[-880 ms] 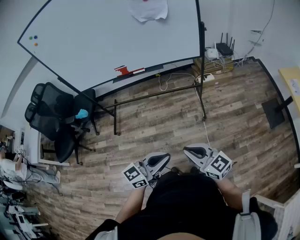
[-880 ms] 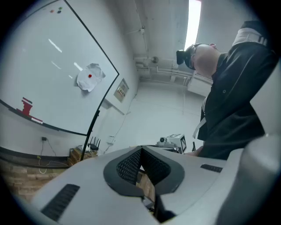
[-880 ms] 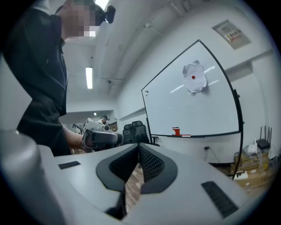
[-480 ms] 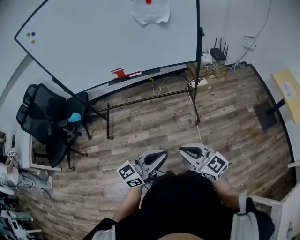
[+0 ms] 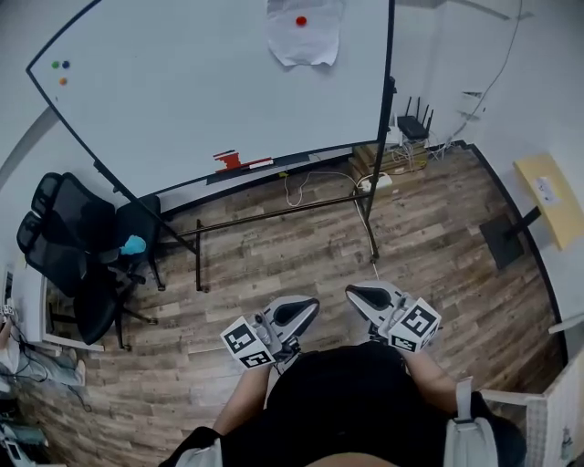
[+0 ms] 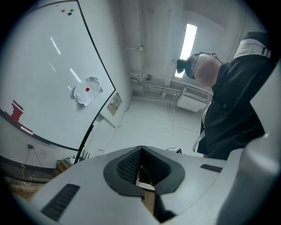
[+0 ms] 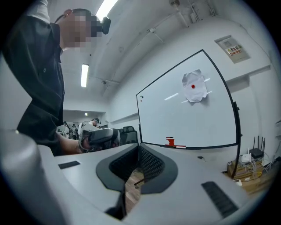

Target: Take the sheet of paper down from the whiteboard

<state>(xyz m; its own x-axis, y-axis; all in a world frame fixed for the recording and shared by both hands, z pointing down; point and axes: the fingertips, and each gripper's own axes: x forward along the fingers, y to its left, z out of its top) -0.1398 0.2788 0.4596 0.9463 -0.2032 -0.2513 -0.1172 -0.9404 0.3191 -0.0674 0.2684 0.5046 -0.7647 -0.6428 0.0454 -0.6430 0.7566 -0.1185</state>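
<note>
While you stand well back from the whiteboard (image 5: 182, 82), both claws sit low in front of your body, far from it. Your left gripper (image 5: 313, 304) has its jaws brought together, the black cross-hatched pads meeting at the tip with nothing between them. Your right gripper (image 5: 352, 292) is the same: closed and empty. Each has a smooth grey shell and carries one cube with black-and-white square markers.

The sheet of paper (image 5: 304, 32) hangs on the upper right part of the board. It is white, crumpled and ragged in outline, and one round red magnet (image 5: 301, 20) pins it near its middle. The board is glossy white in a thin black frame and stands on a black metal stand with a crossbar. Three small dots (image 5: 60, 66), green, blue and orange, sit in its upper left corner. A red object (image 5: 228, 160) lies on the tray along its lower edge.

The floor (image 5: 438, 237) is wood-grain planks. Two black mesh chairs (image 5: 73, 246) stand by the board's left end, with a teal object (image 5: 133, 244) on one. A black router (image 5: 412, 123) with upright antennas sits by the wall to the right.

For writing, a wall notice (image 7: 232, 47) shows in the right gripper view, and a white label lies on the yellow tabletop (image 5: 546, 187). The print on both is too small to read.
</note>
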